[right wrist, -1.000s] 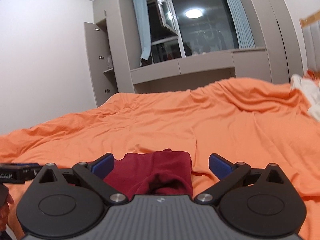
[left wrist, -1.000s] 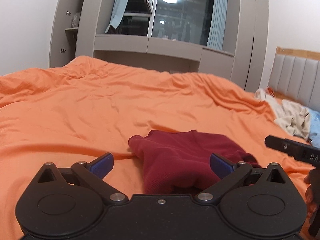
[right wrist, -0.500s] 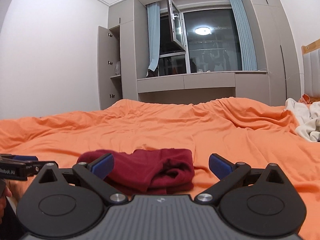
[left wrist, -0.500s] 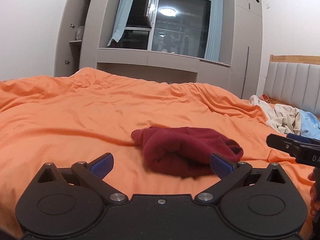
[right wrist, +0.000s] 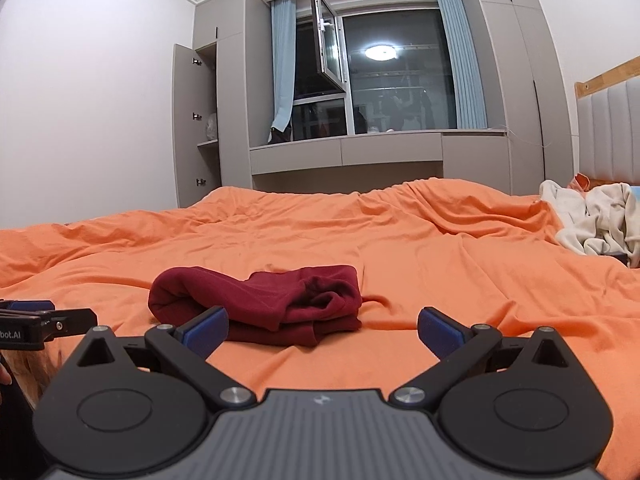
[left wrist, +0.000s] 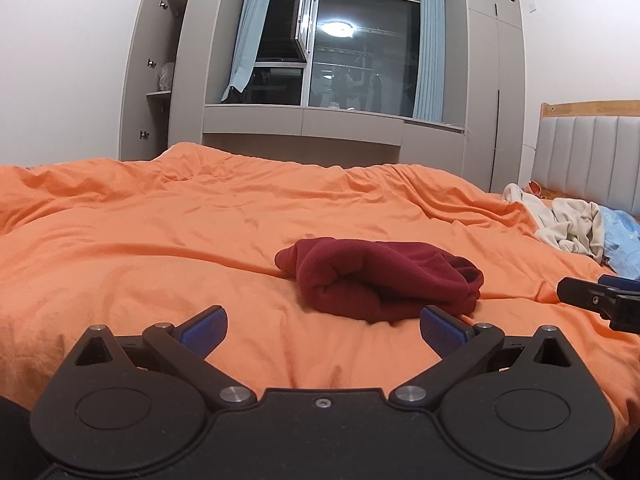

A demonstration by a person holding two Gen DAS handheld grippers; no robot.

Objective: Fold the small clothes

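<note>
Dark red garment [left wrist: 380,280] lying folded into thick, loosely bunched bundle on orange bed cover [left wrist: 160,248], sitting mid-frame in both views, layered edges showing, resting free, nothing gripping it.

Left tool [left wrist: 322,326] spread wide, empty, just short of folded dark red garment [left wrist: 380,278] mid-bed [left wrist: 160,232]; pale clothes pile [left wrist: 568,224] by headboard edge.
</note>
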